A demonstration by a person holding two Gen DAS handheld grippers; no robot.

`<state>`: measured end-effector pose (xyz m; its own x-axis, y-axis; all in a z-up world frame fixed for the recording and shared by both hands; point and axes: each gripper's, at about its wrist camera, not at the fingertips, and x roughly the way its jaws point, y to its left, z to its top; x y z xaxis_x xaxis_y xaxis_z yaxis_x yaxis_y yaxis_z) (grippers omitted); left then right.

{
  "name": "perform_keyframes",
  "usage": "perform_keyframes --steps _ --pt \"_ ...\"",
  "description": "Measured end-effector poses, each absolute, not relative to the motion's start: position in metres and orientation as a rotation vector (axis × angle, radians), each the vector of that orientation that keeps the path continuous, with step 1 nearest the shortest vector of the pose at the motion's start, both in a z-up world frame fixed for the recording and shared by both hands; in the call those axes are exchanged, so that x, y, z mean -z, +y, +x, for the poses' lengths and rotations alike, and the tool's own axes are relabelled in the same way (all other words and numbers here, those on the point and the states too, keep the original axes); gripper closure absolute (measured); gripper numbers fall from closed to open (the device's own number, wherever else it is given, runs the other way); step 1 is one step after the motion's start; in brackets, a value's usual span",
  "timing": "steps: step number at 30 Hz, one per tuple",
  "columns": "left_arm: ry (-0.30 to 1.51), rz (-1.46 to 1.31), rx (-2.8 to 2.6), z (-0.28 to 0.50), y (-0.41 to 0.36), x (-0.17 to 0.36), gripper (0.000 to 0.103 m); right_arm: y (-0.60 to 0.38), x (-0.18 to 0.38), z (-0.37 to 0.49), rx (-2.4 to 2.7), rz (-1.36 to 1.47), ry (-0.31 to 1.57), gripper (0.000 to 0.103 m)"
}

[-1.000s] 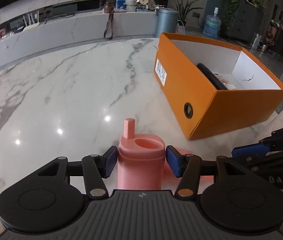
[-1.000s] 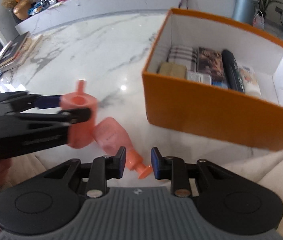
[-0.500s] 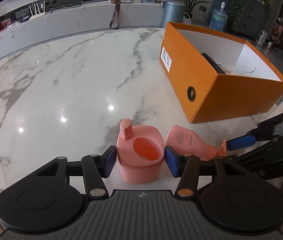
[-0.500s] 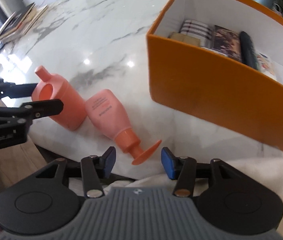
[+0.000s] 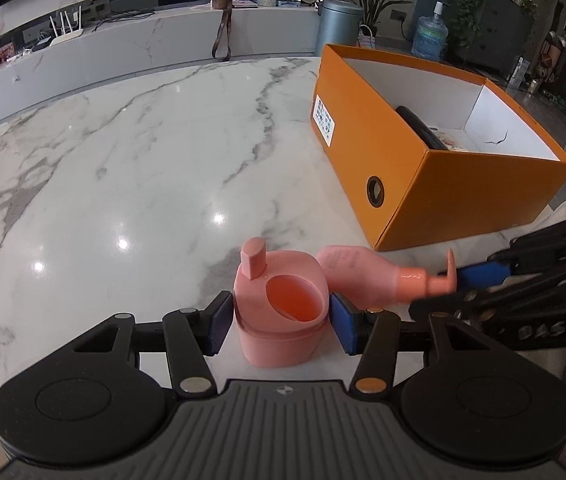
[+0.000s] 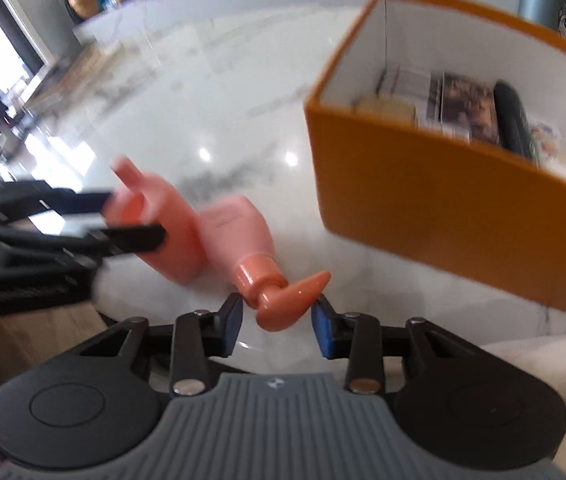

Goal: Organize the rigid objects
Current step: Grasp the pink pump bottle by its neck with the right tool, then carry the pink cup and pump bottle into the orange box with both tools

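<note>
A pink cup-like container with a spout (image 5: 281,308) stands on the marble table between the pads of my left gripper (image 5: 279,318); the pads sit close to its sides with small gaps. It also shows in the right wrist view (image 6: 171,232). A pink pump bottle (image 5: 367,276) lies on its side beside it. Its pump head (image 6: 287,300) lies between the open fingers of my right gripper (image 6: 277,326), with gaps on both sides. An orange box (image 5: 435,184) stands to the right, holding a black cylinder (image 6: 513,120) and several flat items.
The marble table (image 5: 143,168) stretches far and left. A white cloth (image 6: 543,368) lies at the near right edge by the box. A counter with a grey bin (image 5: 337,26) and a water jug stands behind the table.
The left gripper lowered the pink container onto the table and loosened around it. The right gripper opened, then closed partway and moved in around the bottle's pump head.
</note>
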<state>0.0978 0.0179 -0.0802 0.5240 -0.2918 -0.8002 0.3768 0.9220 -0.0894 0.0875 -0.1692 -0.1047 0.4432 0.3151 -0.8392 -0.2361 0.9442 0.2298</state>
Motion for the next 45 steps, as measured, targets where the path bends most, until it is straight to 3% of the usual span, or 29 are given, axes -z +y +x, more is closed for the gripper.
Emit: perform_keyframes --steps 3,11,27,29,30,45 --pt "0.935 0.113 0.400 0.097 0.016 0.080 0.043 -0.168 0.091 0.085 -0.370 0.102 1.001 0.071" --pt "0.925 0.107 0.394 0.099 0.020 0.079 0.043 -0.151 0.079 0.098 -0.400 0.093 0.886 0.070" --pt "0.920 0.118 0.397 0.102 0.022 0.081 0.043 -0.121 0.086 0.128 -0.392 0.165 0.833 0.058" --pt "0.921 0.116 0.391 0.102 0.023 0.081 0.043 -0.114 0.086 0.130 -0.380 0.130 0.831 0.064" --pt "0.920 0.113 0.388 0.102 0.024 0.080 0.043 -0.112 0.086 0.129 -0.368 0.107 0.828 0.072" --pt "0.806 0.140 0.429 0.087 0.004 0.015 0.043 -0.145 0.015 0.095 -0.365 0.097 0.644 0.074"
